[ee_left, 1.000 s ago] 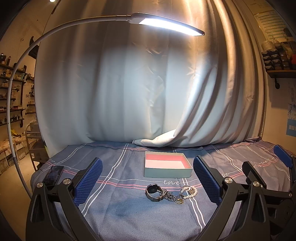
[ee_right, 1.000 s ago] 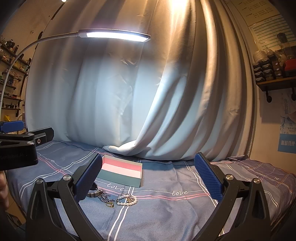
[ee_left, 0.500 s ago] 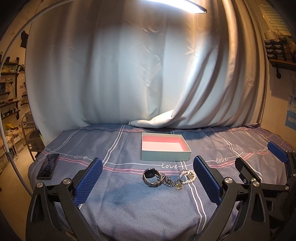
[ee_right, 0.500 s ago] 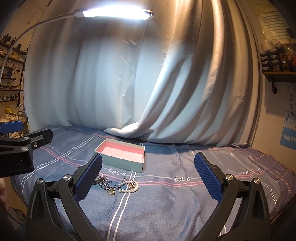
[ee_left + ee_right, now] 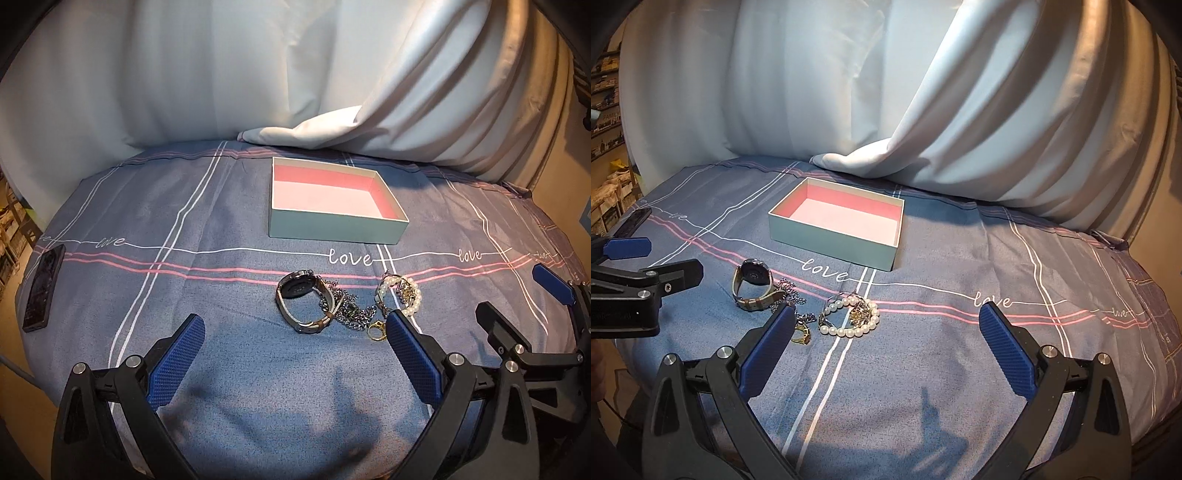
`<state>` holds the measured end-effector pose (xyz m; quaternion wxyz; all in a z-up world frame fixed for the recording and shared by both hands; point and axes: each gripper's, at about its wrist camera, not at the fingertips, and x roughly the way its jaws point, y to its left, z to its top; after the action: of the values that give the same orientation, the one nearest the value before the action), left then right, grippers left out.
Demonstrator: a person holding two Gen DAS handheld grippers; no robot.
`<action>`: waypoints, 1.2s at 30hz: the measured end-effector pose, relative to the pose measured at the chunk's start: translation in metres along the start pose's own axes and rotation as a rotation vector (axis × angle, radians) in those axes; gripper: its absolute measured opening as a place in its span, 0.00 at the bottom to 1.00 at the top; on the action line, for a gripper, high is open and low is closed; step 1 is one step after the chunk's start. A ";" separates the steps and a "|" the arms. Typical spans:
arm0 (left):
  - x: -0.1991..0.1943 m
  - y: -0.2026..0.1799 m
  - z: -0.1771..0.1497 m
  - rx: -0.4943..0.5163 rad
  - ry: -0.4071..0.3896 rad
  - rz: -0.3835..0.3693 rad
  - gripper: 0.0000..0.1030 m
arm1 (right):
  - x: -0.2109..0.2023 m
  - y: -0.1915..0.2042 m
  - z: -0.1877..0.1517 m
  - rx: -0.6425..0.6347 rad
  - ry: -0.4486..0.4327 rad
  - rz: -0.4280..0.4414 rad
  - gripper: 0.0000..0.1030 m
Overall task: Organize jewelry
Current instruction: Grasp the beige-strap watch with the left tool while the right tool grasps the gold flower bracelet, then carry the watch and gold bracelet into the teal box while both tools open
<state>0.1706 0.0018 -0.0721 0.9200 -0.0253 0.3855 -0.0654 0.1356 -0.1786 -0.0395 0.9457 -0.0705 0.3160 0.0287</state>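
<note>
A pale green box [image 5: 334, 225] with a pink inside stands empty on the blue cloth; it also shows in the right wrist view [image 5: 833, 245]. In front of it lie a wristwatch [image 5: 301, 301], a silver chain [image 5: 351, 314], a gold ring [image 5: 376, 329] and a pearl bracelet [image 5: 404, 295]. The right wrist view shows the watch [image 5: 753, 286], pearl bracelet [image 5: 849, 317] and ring [image 5: 802, 336]. My left gripper [image 5: 293, 360] is open and empty, just short of the watch. My right gripper [image 5: 886, 347] is open and empty, just short of the pearls.
A black phone [image 5: 42, 288] lies at the cloth's left edge. A white curtain [image 5: 295, 74] hangs behind the box, with a fold resting on the cloth. The right gripper's frame [image 5: 535, 350] shows at the left view's right side.
Both grippers have tilted down and moved forward toward the jewelry pile. The lamp has left both views. Both grippers stay open.
</note>
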 end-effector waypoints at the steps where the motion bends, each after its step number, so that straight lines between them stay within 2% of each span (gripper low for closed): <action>1: 0.011 0.000 0.004 0.012 0.026 0.006 0.94 | 0.011 0.000 0.003 -0.003 0.018 0.004 0.95; 10: 0.108 -0.001 0.028 0.052 0.227 -0.030 0.94 | 0.100 0.001 0.010 -0.039 0.189 0.050 0.95; 14: 0.137 0.006 0.023 0.011 0.324 -0.066 0.94 | 0.131 0.005 0.001 -0.031 0.267 0.099 0.95; 17: 0.138 0.002 0.018 0.050 0.315 -0.050 0.94 | 0.148 0.009 -0.007 -0.035 0.312 0.134 0.89; 18: 0.138 0.001 0.017 0.064 0.313 -0.039 0.93 | 0.150 0.009 -0.010 -0.024 0.315 0.153 0.85; 19: 0.137 0.001 0.017 0.070 0.307 -0.036 0.88 | 0.150 0.009 -0.012 -0.010 0.313 0.178 0.77; 20: 0.135 0.003 0.018 0.069 0.300 -0.032 0.85 | 0.149 0.010 -0.012 -0.005 0.308 0.193 0.73; 21: 0.133 0.004 0.019 0.062 0.291 -0.037 0.77 | 0.148 0.011 -0.010 -0.013 0.302 0.202 0.61; 22: 0.131 0.006 0.021 0.058 0.283 -0.046 0.68 | 0.145 0.013 -0.009 -0.024 0.294 0.207 0.41; 23: 0.131 0.007 0.024 0.061 0.279 -0.055 0.64 | 0.145 0.015 -0.008 -0.033 0.294 0.202 0.31; 24: 0.129 0.008 0.026 0.057 0.278 -0.062 0.57 | 0.144 0.015 -0.007 -0.028 0.291 0.223 0.27; 25: 0.129 0.009 0.027 0.048 0.274 -0.072 0.53 | 0.143 0.015 -0.006 -0.014 0.288 0.243 0.27; 30: 0.123 0.012 0.032 0.017 0.262 -0.099 0.45 | 0.132 0.011 0.002 0.005 0.232 0.241 0.25; 36: 0.101 0.003 0.044 0.038 0.191 -0.102 0.44 | 0.112 -0.001 0.016 0.012 0.152 0.241 0.22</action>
<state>0.2723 -0.0090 -0.1128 0.8748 -0.0211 0.4685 -0.1215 0.2348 -0.1758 -0.0948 0.9092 -0.0284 0.3928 0.1347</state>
